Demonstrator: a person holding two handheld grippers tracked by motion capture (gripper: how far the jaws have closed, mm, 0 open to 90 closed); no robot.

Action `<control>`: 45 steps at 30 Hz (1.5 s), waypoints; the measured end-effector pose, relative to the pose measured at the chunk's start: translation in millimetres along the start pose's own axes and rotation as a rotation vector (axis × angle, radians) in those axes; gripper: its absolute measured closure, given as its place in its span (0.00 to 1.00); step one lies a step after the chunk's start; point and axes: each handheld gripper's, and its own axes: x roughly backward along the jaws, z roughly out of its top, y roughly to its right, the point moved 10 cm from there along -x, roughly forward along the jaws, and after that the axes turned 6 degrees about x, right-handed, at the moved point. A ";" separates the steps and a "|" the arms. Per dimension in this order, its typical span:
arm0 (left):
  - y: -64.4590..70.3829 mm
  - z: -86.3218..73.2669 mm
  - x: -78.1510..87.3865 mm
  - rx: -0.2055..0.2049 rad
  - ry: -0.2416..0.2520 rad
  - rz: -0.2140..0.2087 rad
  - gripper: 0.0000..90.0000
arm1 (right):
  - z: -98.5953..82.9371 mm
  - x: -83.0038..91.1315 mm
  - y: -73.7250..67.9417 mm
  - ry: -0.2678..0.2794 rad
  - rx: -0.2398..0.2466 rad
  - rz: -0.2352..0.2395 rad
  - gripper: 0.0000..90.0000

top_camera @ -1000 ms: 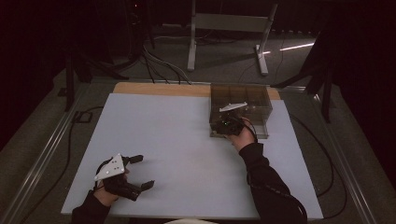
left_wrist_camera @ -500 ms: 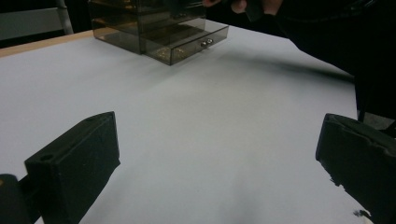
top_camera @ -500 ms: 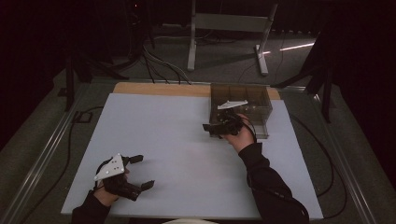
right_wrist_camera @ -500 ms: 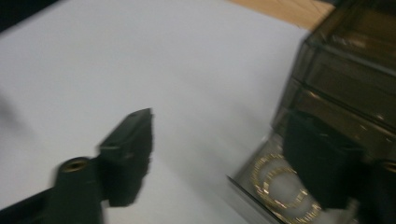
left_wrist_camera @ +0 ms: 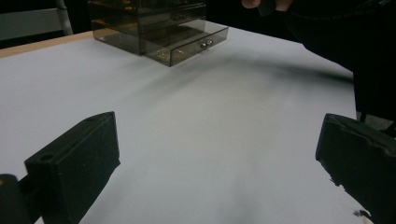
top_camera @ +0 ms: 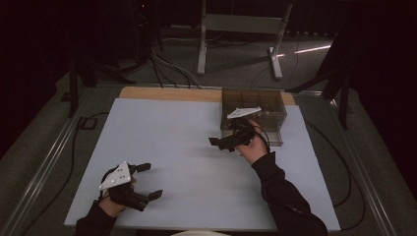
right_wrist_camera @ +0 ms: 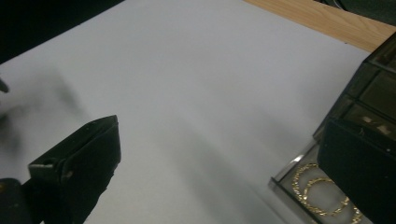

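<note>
Right gripper (top_camera: 220, 143) beside the smoked drawer box (top_camera: 255, 105)

Its jaws gape wide, empty; bottom drawer (right_wrist_camera: 299, 179) open, gold rings (right_wrist_camera: 322, 193) half hidden behind one jaw; left gripper (top_camera: 148, 181) wide open near the table (top_camera: 162, 128) edge.

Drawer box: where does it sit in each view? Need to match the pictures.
High view: drawer box at the far right of the white mat, just beyond the right claw.
Left gripper view: top, left of centre, bottom drawer pulled out.
Right gripper view: right edge, open drawer with gold rings at the bottom right.
Shared landmark: the wooden strip along the mat's far edge, seen in all three.
</note>
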 end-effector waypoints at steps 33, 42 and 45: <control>0.4 -1.3 -0.1 0.002 -0.006 0.003 0.01 | -55.9 21.0 -43.7 0.111 0.097 0.072 0.00; 0.8 -1.8 0.7 -0.004 -0.009 0.004 0.01 | -76.4 32.0 -42.1 0.158 0.083 0.080 0.00; 0.7 -1.3 1.0 0.000 -0.005 0.004 0.01 | -83.3 37.1 -38.5 0.167 0.066 0.069 0.00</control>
